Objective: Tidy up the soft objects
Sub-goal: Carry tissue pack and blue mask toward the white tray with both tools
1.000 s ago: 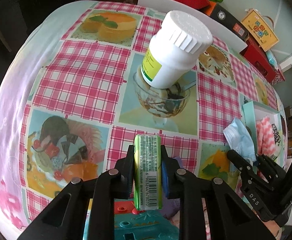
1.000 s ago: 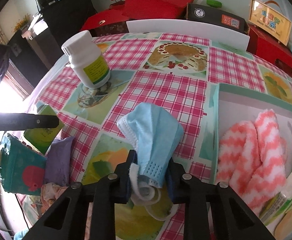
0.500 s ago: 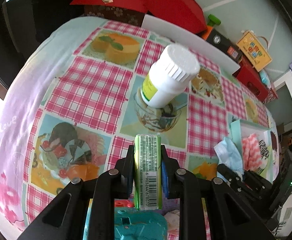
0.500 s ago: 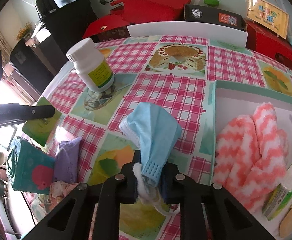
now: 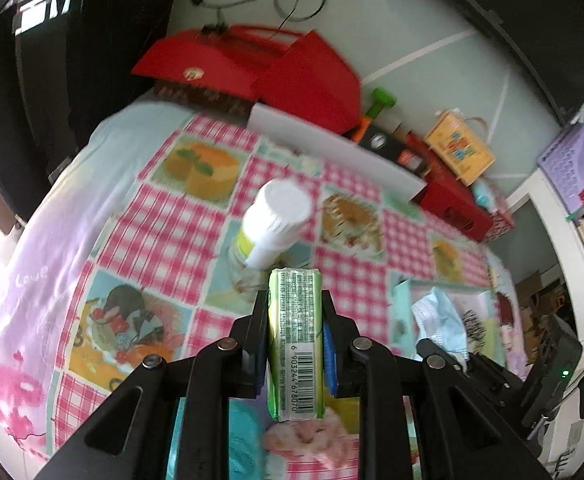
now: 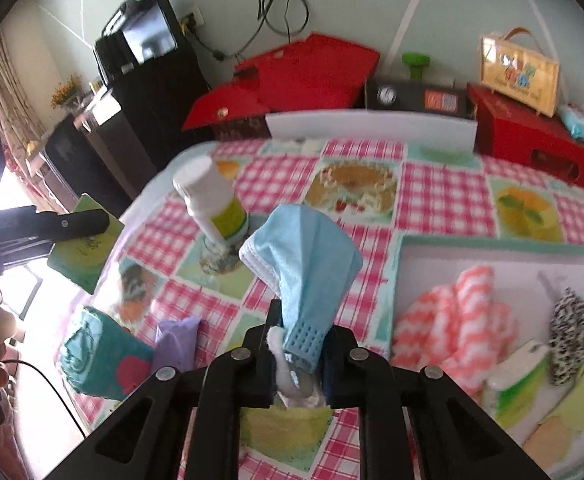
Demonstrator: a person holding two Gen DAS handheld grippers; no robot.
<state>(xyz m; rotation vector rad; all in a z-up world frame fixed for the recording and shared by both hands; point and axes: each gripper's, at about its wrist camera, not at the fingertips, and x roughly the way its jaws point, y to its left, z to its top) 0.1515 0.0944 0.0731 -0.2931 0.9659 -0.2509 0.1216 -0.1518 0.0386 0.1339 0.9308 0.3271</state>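
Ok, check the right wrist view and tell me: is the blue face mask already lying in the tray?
No, the blue face mask is pinched in the right gripper, held up left of the tray.

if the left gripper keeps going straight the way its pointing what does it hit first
Probably the white pill bottle: it stands just beyond the green packet clamped in the left gripper. Depth is unclear, and the gripper may pass above it.

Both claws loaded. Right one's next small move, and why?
Probably carry the right claw rightward over the white box and release there. It is shut on the blue face mask, held above the tablecloth, and the box already holds the pink striped cloth. The left claw grips a green tissue pack, likely next.
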